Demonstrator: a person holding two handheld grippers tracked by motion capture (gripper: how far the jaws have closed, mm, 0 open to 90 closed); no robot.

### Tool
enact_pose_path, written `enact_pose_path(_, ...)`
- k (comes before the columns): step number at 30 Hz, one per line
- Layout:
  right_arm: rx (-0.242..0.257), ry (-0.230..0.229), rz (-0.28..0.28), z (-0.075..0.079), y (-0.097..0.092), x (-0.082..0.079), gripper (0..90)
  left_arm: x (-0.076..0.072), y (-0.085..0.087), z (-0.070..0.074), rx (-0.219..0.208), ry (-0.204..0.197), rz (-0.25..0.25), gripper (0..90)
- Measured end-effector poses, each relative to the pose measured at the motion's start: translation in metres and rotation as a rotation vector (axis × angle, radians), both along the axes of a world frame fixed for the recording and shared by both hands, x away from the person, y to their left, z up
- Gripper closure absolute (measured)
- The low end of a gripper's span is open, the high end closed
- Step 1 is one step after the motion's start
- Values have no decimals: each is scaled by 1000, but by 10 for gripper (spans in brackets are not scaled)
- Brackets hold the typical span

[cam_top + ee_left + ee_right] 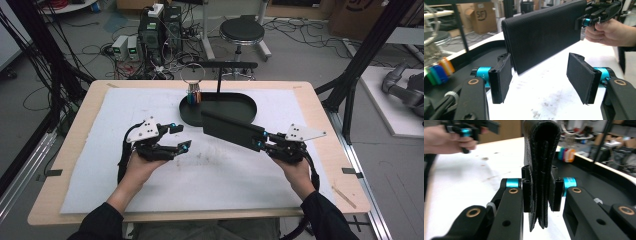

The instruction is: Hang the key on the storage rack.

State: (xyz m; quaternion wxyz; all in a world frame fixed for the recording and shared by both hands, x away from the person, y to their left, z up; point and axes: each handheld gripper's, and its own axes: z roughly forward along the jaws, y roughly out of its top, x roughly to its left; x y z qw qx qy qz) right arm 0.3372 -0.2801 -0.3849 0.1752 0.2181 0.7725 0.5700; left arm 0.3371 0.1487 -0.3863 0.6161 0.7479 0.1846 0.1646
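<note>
A black folded leather wallet [231, 130] hangs in the air over the white mat, its far end above the black oval tray [239, 103]. My right gripper [261, 140] is shut on the wallet's near end; in the right gripper view the pads [527, 192] press both sides of the wallet [541, 150]. To the left, my left gripper [180, 137] stands open with nothing between its jaws. In the left gripper view its gripper [539, 77] sits just short of the wallet's [544, 35] free end, apart from it.
A white mat [150, 190] covers the wooden table. On the tray stands a thin black post with a crossbar [219, 75]. A metal ring with coloured tags [193, 95] sits at the tray's left rim. A stool and cables lie beyond the table.
</note>
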Motion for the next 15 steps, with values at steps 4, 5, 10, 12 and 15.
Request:
enact_pose_path(4,2,-5,-49,2,0,8,782,-8,9,1,4,4,15,332)
enact_pose_path(5,1,-8,-59,2,0,10,782,-10,11,1,11,-2,20,331)
enact_pose_path(10,-8,-18,-101,5,4,23,782,-22,19,2,34,-13,30,327)
enact_pose_path(12,-10,-13,-112,5,5,27,782,-27,22,1,33,-16,41,328)
enact_pose_path(15,-12,-19,-127,7,9,35,781,-34,25,0,24,-19,44,327)
